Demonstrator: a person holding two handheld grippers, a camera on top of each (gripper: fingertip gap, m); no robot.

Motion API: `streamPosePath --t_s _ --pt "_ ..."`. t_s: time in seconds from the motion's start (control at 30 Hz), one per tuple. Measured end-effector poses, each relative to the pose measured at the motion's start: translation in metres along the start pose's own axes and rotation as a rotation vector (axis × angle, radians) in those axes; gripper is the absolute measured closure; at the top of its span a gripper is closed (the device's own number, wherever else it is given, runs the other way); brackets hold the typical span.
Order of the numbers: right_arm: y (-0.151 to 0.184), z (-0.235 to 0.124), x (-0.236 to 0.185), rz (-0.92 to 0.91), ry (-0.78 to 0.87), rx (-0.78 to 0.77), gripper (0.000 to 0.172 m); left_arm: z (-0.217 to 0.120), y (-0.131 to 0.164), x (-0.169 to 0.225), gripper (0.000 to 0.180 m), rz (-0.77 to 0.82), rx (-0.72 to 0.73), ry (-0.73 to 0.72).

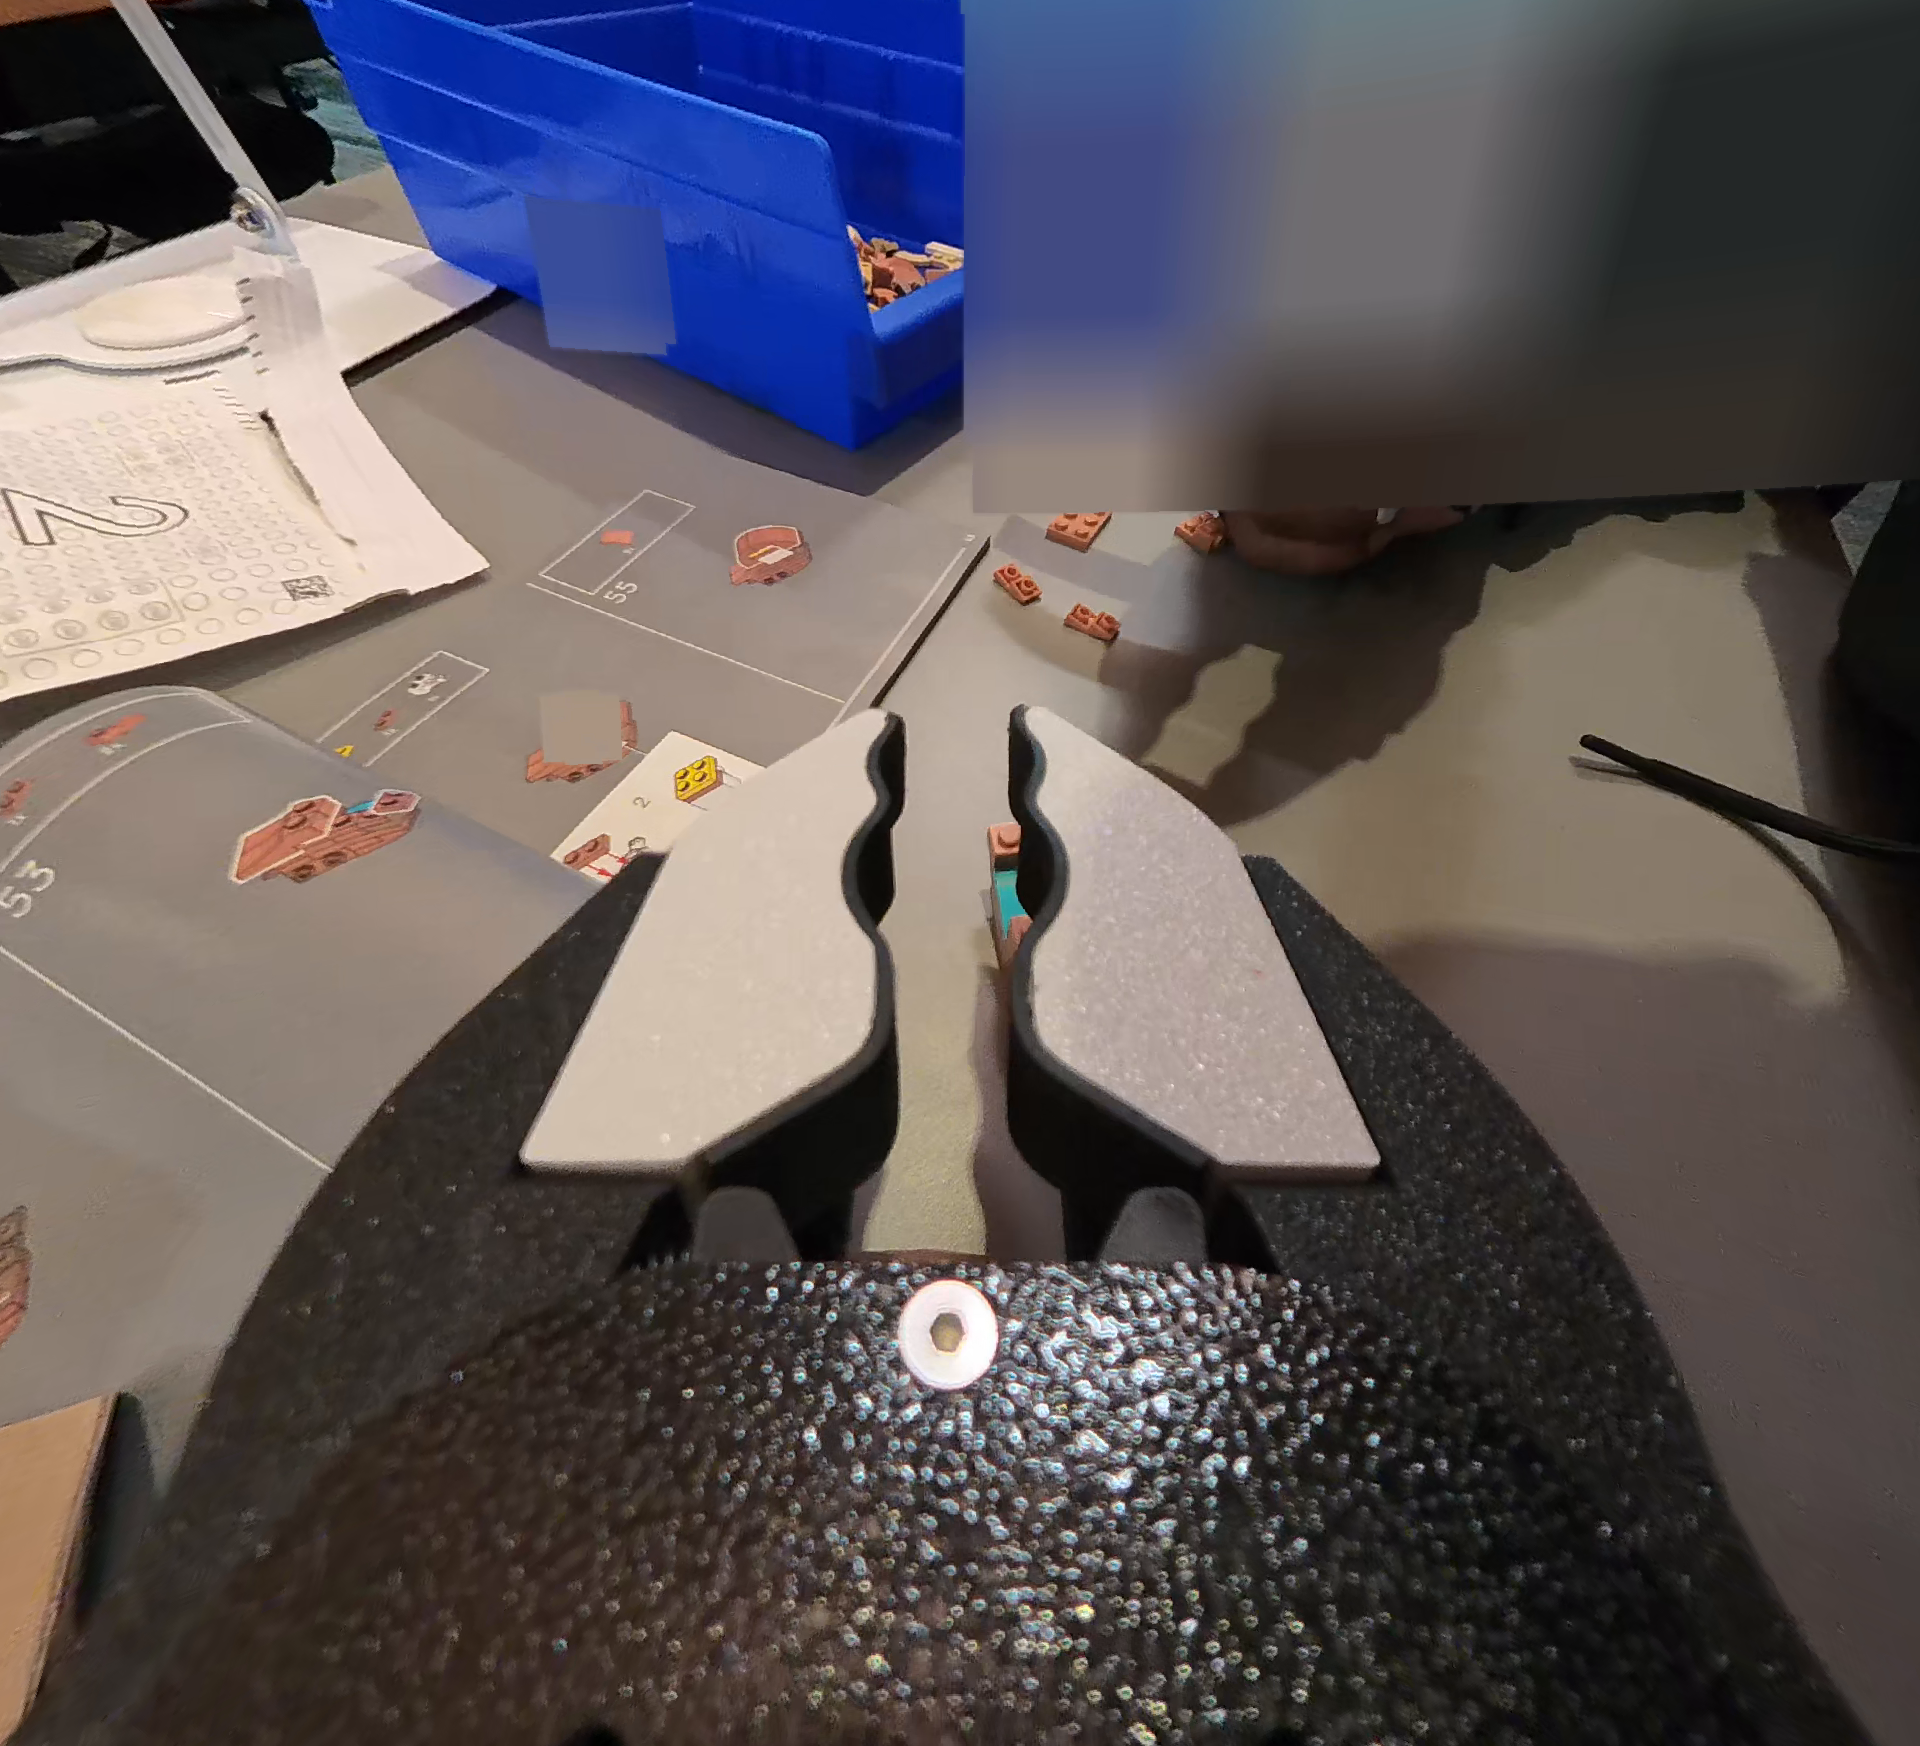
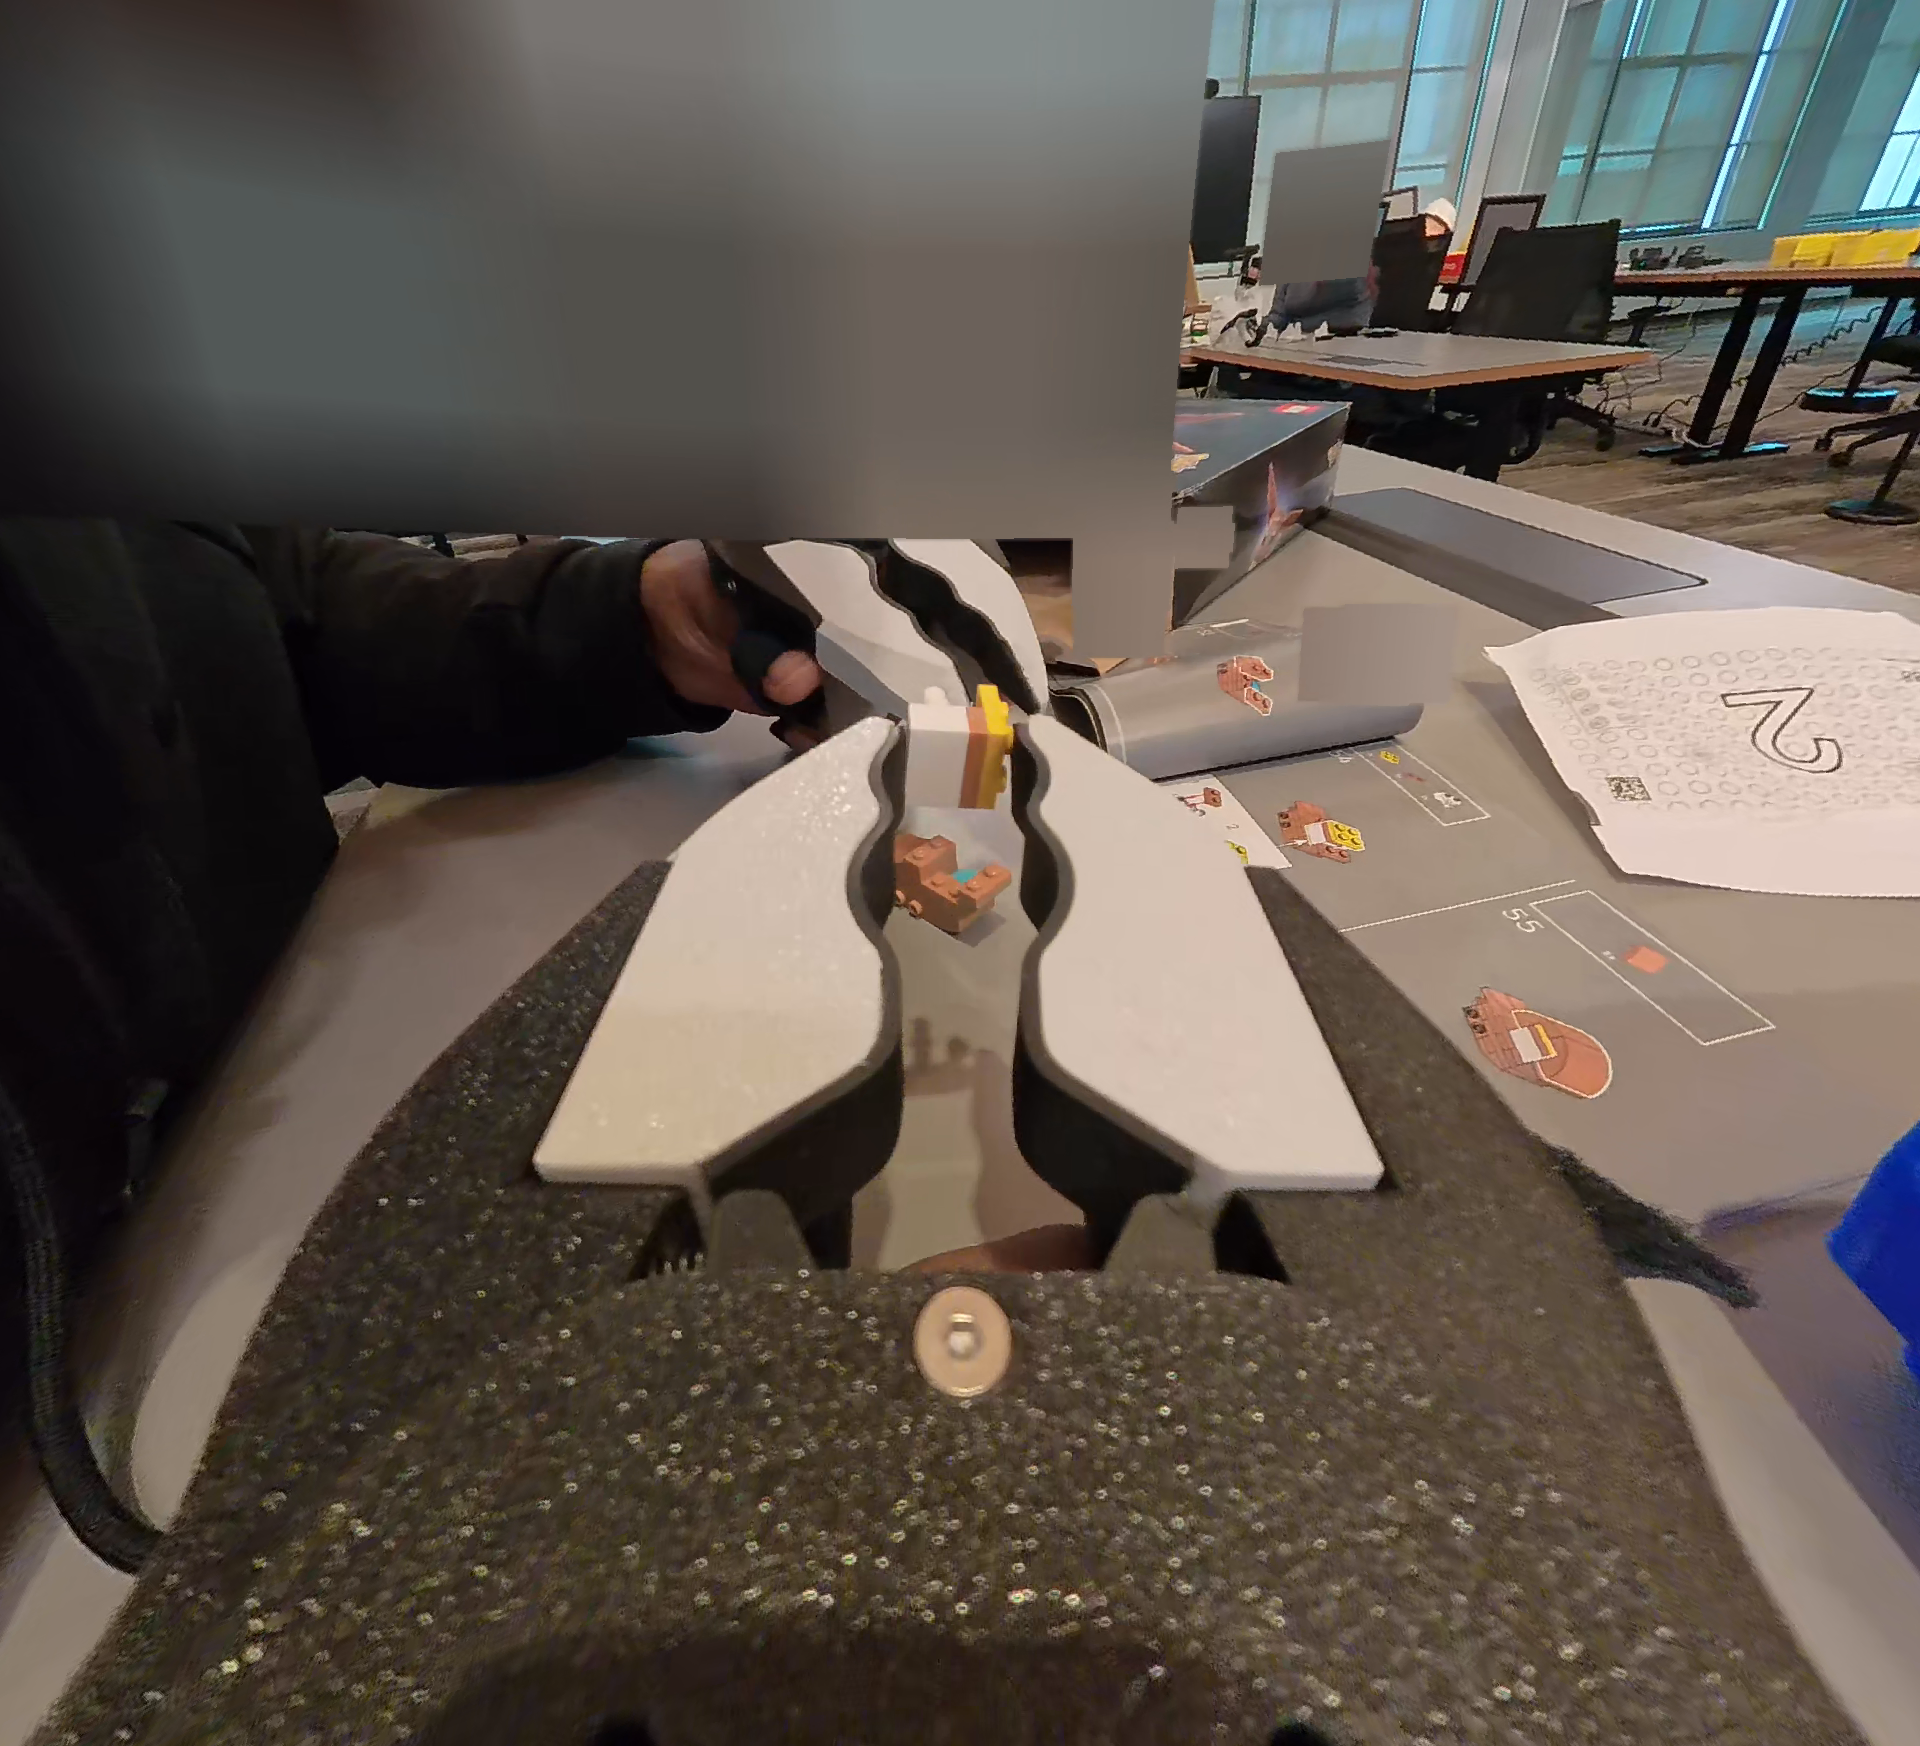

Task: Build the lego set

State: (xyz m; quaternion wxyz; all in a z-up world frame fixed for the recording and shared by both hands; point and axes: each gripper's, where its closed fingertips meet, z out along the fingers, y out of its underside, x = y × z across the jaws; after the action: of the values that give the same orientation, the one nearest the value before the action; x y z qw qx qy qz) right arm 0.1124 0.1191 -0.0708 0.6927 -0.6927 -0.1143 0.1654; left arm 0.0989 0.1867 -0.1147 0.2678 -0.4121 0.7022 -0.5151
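white, brown and yellow brick stack [image 2: 956, 751] sits clamped at the tips of my right gripper [image 2: 958, 740], both pads pressing. the hold is shallow; i judge a slight twist could pivot it out. below, at 6 o'clock of it, a brown brick assembly [image 2: 948, 886] rests on the counter [image 2: 468, 875]. my left gripper [image 1: 956, 740] has fingers apart, empty, beside that assembly; a careless sweep could knock it.

Claws: pale grey, wavy-edged fingers [image 1: 727, 948] lined with black pads.
Bodies: black pebbled housing [image 2: 935, 1540], one central screw [image 2: 961, 1348].
Sleeve: black [image 2: 416, 647].
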Motion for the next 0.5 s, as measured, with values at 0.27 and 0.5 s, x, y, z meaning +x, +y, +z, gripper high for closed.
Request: streamPosePath --t_s 0.27,0.5 --pt "0.0004 -0.0002 -0.0015 -0.001 -0.012 -0.004 0.153 0.0001 0.0018 -0.0011 0.163 -0.006 -0.013 -0.004" --pt "0.0006 0.0000 -0.0025 -0.009 -0.014 -0.006 0.153 0.0003 0.0026 -0.0011 0.163 -0.007 -0.018 -0.003"
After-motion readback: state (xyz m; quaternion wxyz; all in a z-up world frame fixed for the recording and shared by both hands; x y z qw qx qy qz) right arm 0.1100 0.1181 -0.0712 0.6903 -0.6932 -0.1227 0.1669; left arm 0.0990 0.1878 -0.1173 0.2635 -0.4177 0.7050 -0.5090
